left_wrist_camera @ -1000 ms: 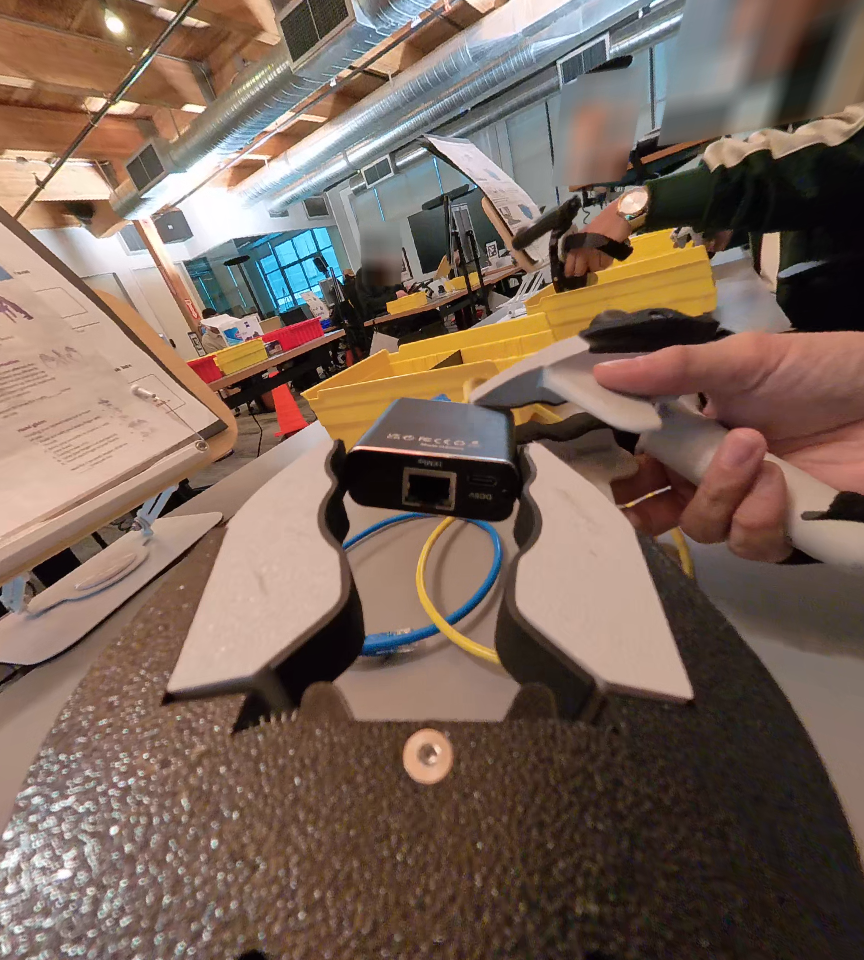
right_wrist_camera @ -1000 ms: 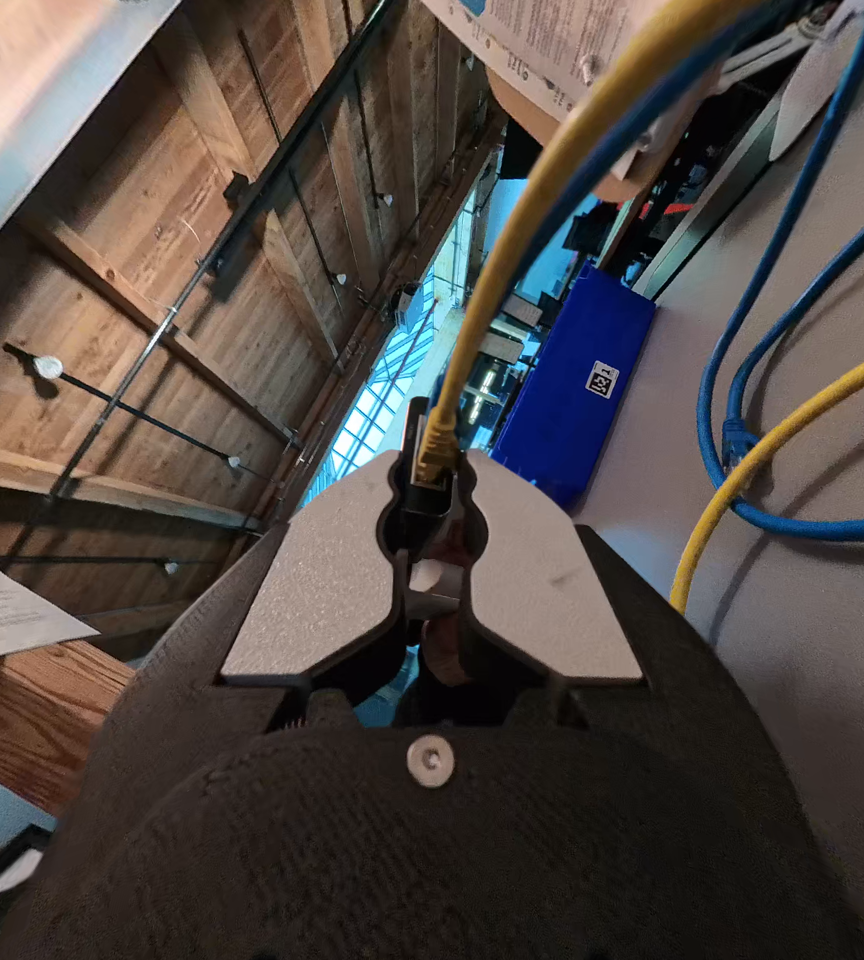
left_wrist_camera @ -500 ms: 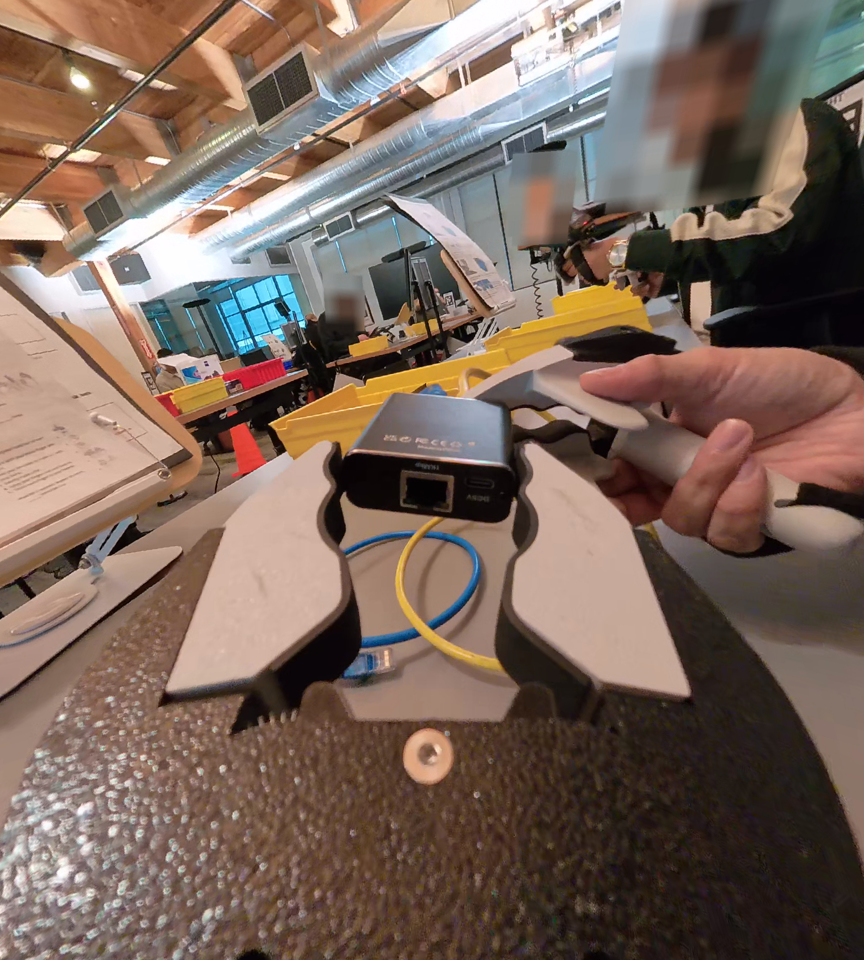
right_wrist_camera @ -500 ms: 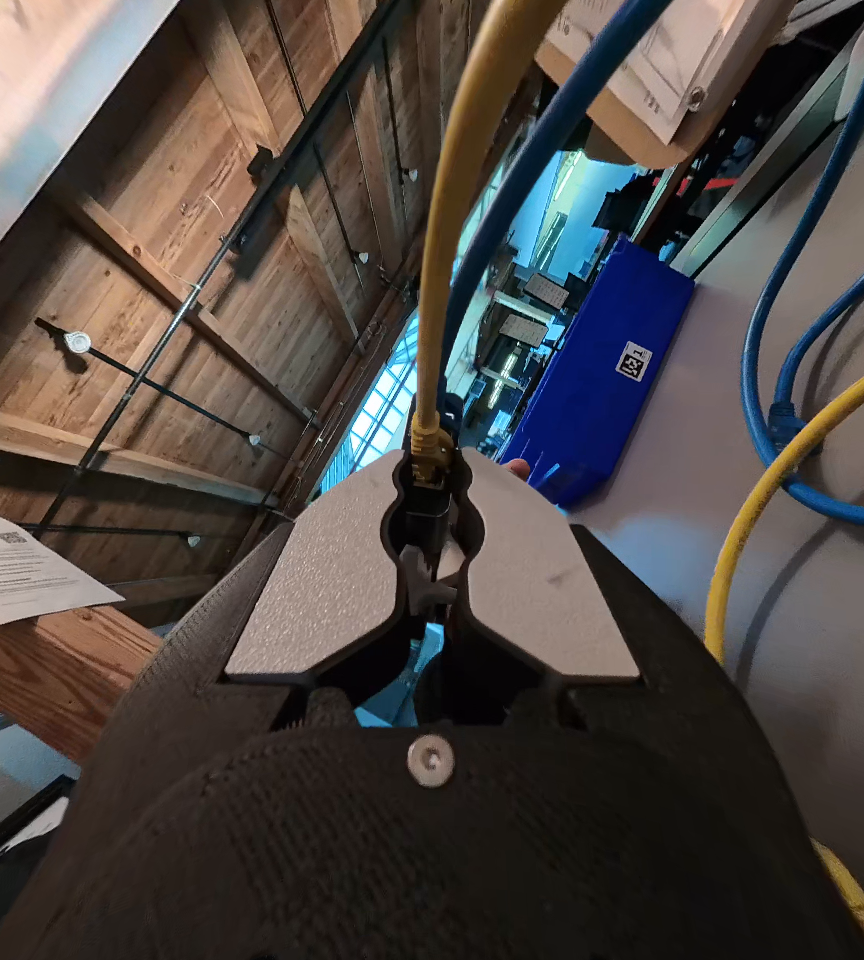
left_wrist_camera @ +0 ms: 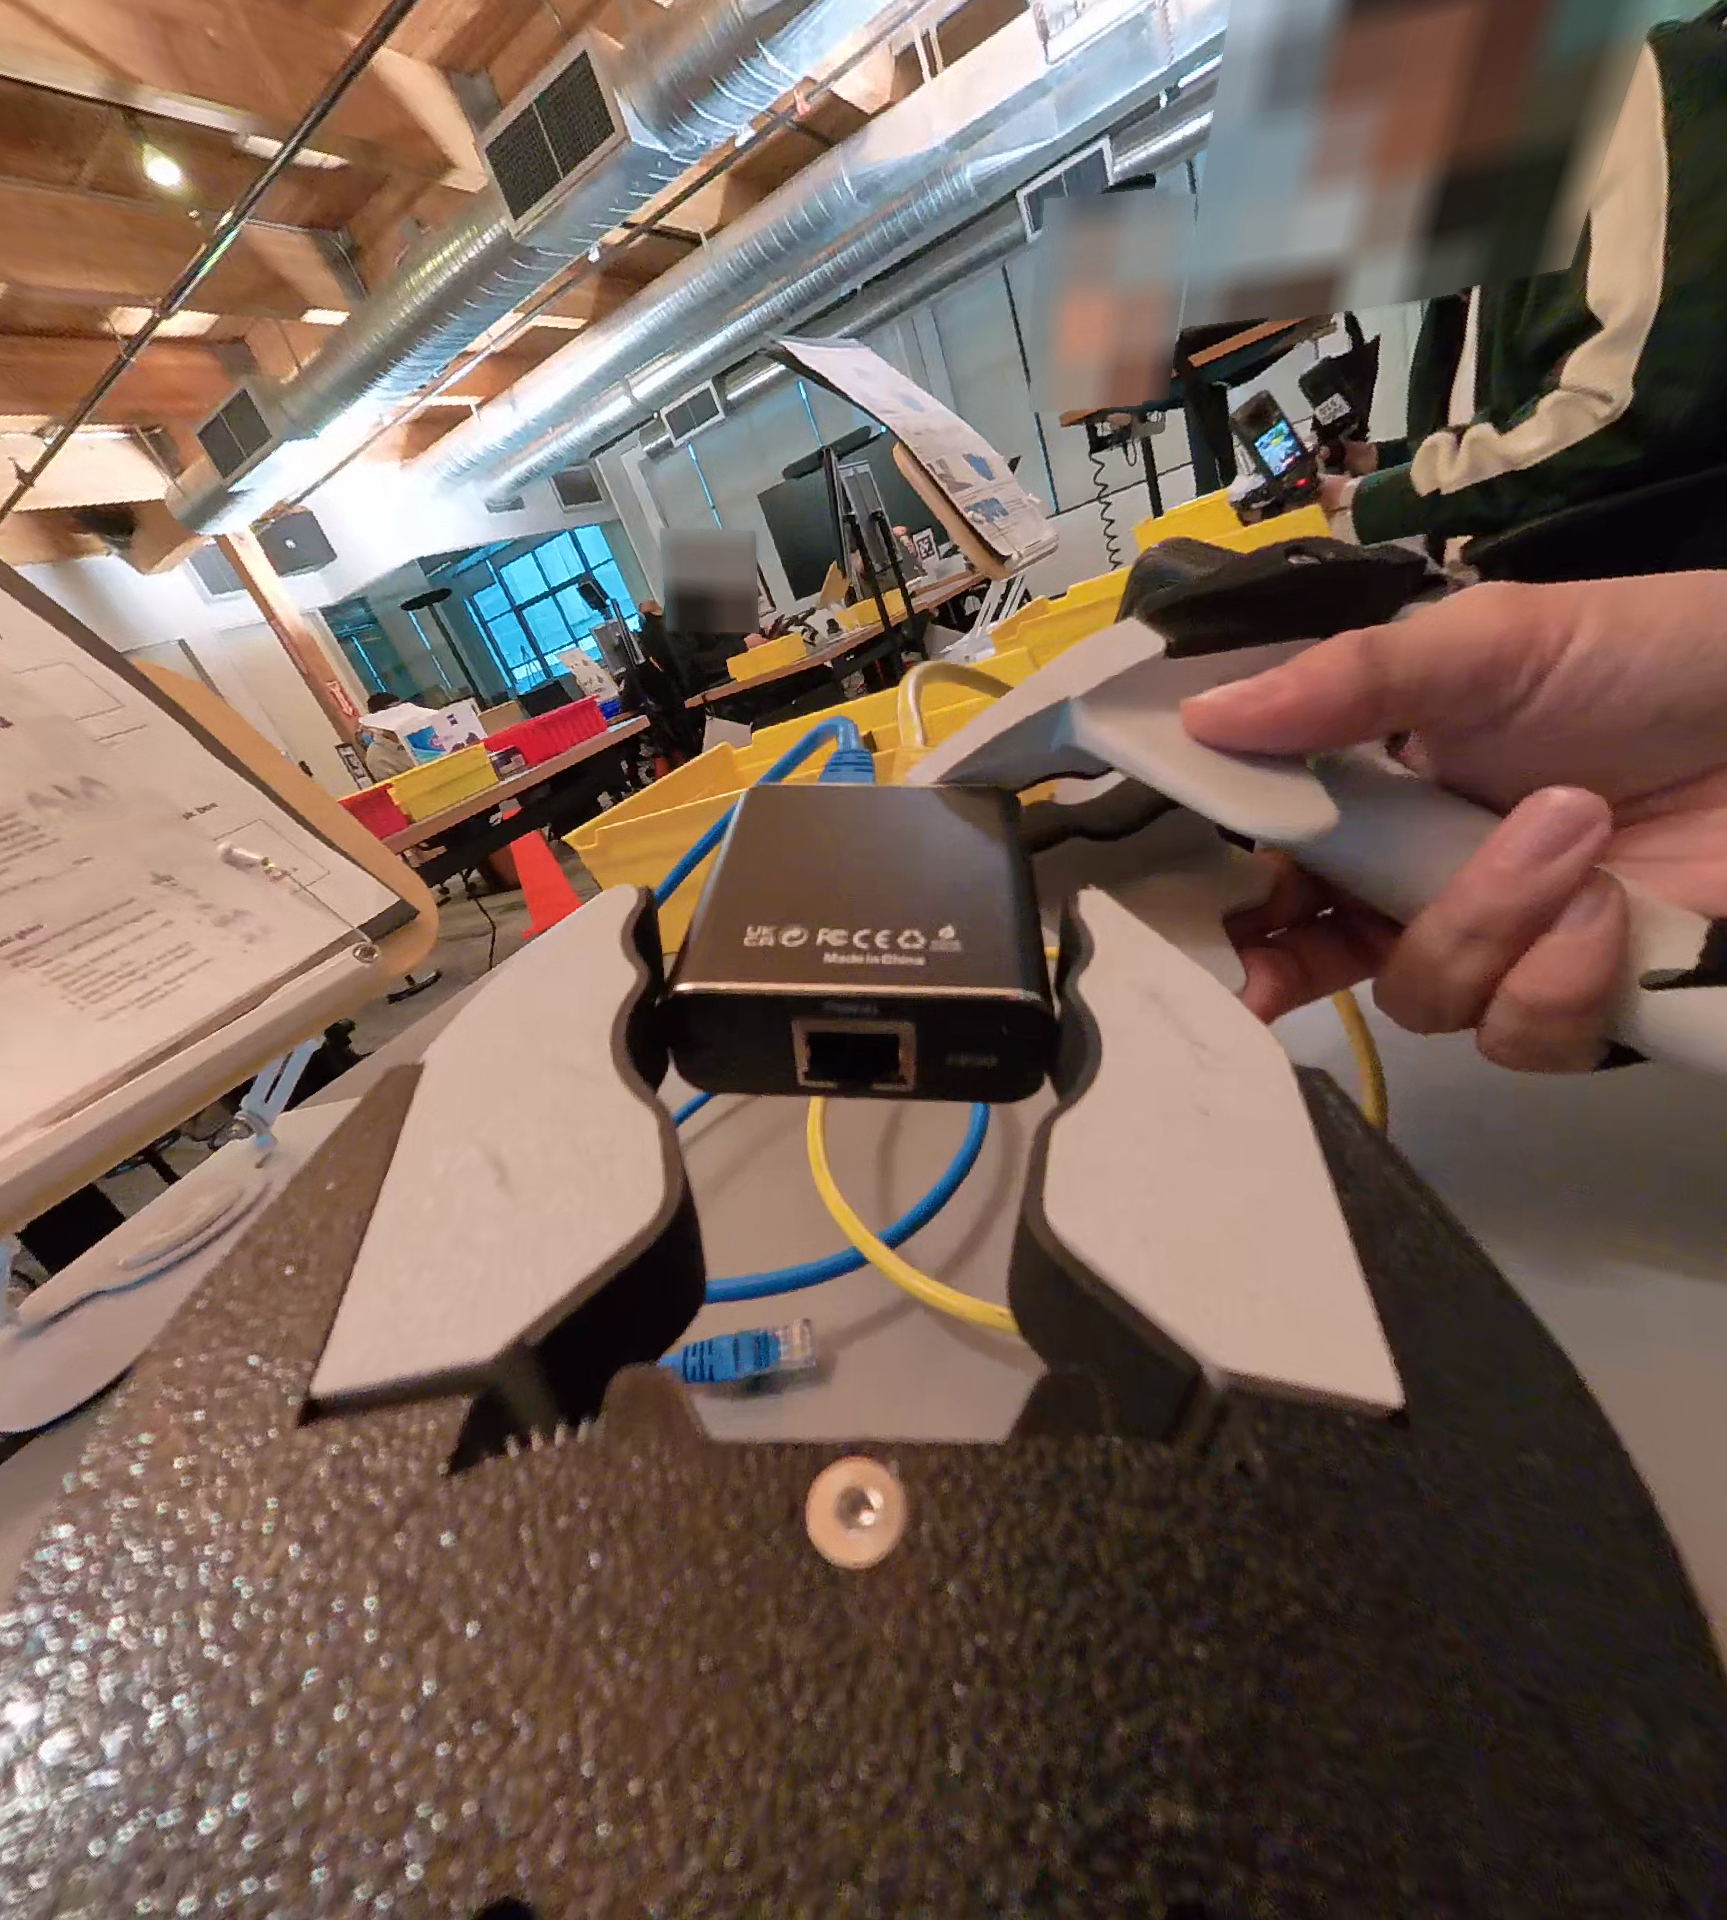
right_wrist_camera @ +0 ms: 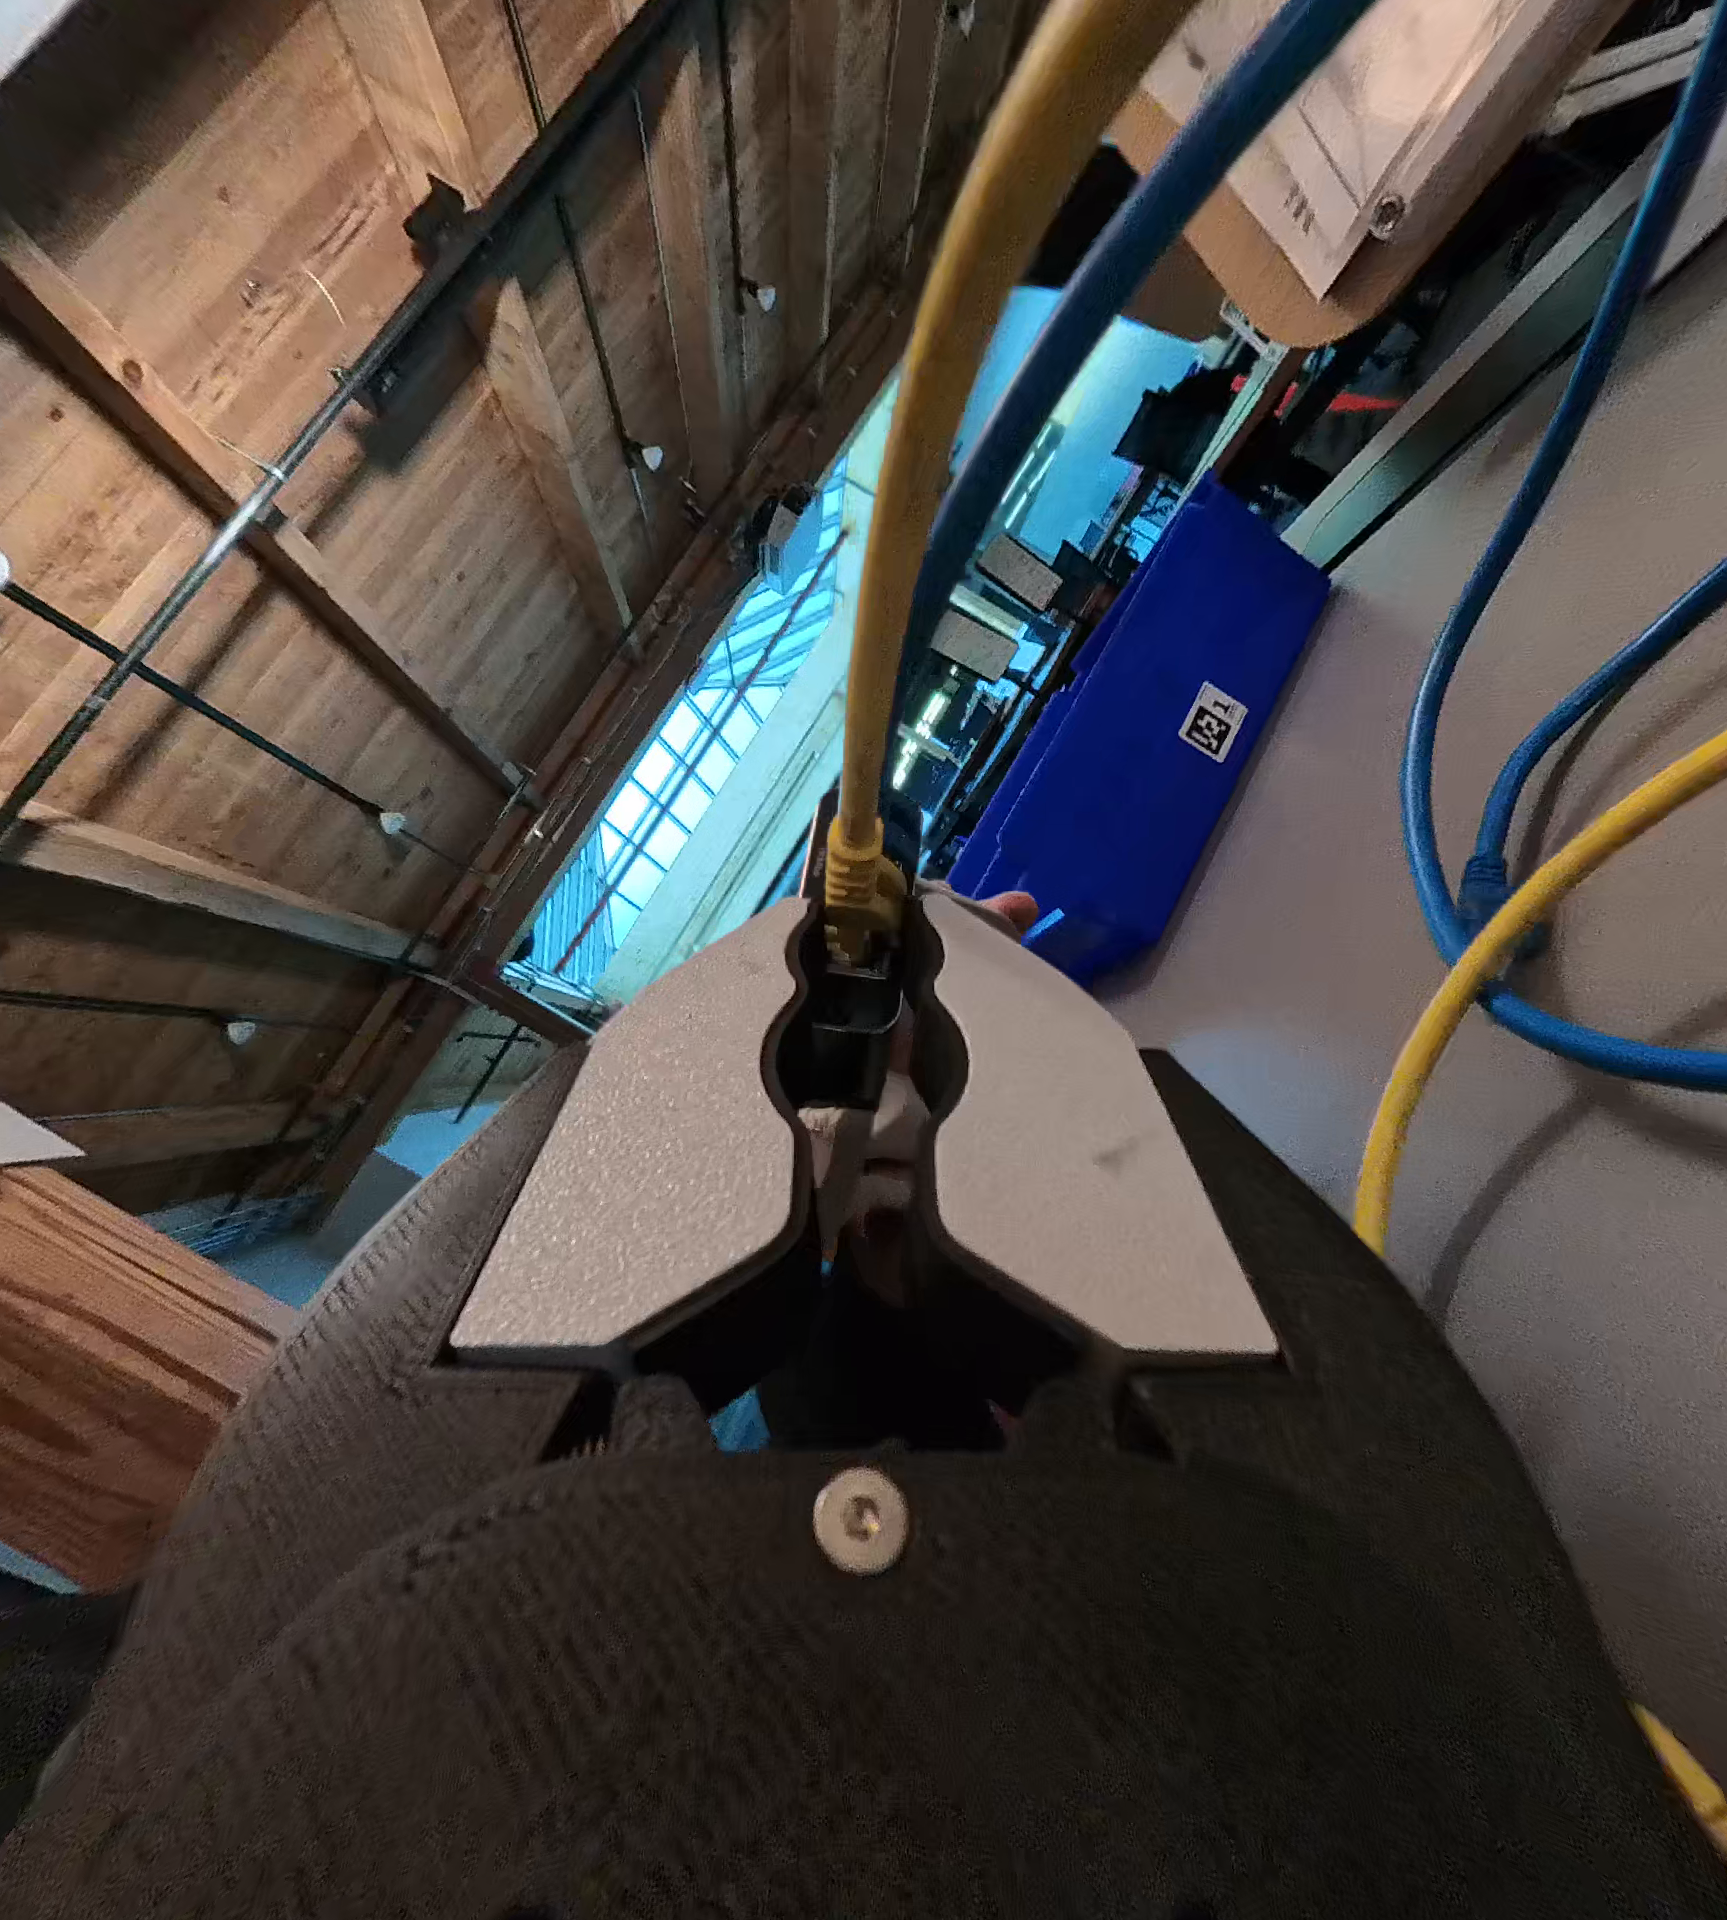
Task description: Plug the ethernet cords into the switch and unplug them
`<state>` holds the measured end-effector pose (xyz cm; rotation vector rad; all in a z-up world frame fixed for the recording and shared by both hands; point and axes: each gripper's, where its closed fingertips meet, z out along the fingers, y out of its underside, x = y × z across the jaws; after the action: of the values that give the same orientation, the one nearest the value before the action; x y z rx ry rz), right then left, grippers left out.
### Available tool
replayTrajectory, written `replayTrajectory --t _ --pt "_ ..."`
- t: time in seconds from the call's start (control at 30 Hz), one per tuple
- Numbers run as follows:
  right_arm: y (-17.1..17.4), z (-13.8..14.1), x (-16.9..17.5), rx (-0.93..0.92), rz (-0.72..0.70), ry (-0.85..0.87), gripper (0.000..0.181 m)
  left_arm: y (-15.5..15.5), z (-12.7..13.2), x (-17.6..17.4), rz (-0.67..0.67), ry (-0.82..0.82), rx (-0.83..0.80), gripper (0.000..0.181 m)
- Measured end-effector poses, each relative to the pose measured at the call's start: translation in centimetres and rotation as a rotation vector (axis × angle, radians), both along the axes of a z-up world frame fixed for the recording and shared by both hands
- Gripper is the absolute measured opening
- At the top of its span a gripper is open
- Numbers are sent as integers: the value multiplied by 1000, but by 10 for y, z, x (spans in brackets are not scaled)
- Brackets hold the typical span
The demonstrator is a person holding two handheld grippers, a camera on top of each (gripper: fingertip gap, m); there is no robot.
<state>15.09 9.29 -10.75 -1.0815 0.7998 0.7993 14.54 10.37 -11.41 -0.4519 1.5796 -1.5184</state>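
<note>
My left claw (left_wrist_camera: 854, 1013) is clamped on the black switch (left_wrist_camera: 859, 935), held above the table (left_wrist_camera: 1565, 1299) with its open port facing me. My right claw (right_wrist_camera: 854, 1023) grips the plug end of the yellow cord (right_wrist_camera: 900, 540), pressed against the switch's far side; whether the plug is seated I cannot tell. In the left wrist view my right hand (left_wrist_camera: 1555, 821) squeezes that claw's handle. The blue cord (left_wrist_camera: 838, 1247) loops on the table under the switch, one plug lying loose near my left claw's base. A blue bin (right_wrist_camera: 1150, 748) sits at the table's edge.
</note>
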Motion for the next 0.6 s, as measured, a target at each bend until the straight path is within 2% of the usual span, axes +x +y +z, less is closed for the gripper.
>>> replayTrajectory --t 0.23,0.33,0.43,0.6 --pt "0 -1 3 -21 -22 -23 13 3 -7 8 64 58 50 71" --pt "-1 1 5 5 -23 -19 14 2 -2 8 73 49 28 71" --pt "-1 2 7 -1 -34 -14 28 3 -1 9 110 31 52 70" --pt "-1 -3 11 37 -41 47 31 7 0 9 111 25 40 70"
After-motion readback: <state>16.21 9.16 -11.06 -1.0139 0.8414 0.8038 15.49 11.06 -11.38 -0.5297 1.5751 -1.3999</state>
